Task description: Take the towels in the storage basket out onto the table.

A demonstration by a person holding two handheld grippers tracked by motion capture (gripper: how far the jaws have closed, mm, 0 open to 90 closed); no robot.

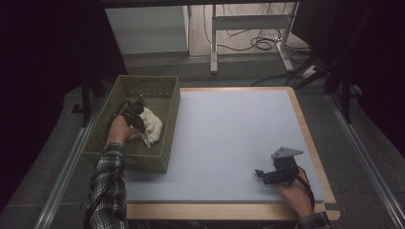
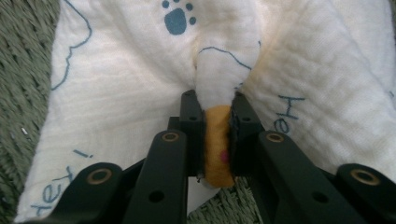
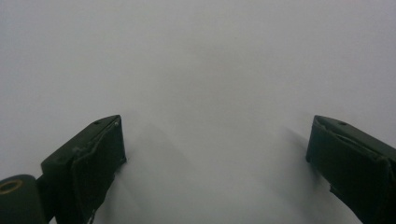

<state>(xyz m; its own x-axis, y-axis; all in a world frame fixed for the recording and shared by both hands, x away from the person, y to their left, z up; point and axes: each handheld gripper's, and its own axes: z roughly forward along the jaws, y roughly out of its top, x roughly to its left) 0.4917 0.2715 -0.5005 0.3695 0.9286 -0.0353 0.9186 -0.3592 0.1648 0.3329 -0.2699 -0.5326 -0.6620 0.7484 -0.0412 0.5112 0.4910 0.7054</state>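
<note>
A white cloth (image 1: pixel 152 125) with blue paw prints and lettering lies crumpled in a green woven basket (image 1: pixel 173 114) at the table's left. My left gripper (image 1: pixel 137 114) reaches down into the basket. In the left gripper view its jaws are pinched on a raised fold of the cloth (image 2: pixel 116 93), with an orange hem squeezed between the pads; the left gripper (image 2: pixel 215 112) is shut on it. My right gripper (image 1: pixel 261 173) rests low over the pale mat (image 1: pixel 229 129) near the front right corner, pointing left. The right gripper (image 3: pixel 215 140) has its jaws wide apart with nothing between them.
The basket sits half off the mat's left edge. A wooden table rim (image 1: pixel 305 124) frames the mat. Beyond the table stand a white cabinet (image 1: pixel 148 28) and a metal desk frame (image 1: pixel 248 28) with cables on the floor.
</note>
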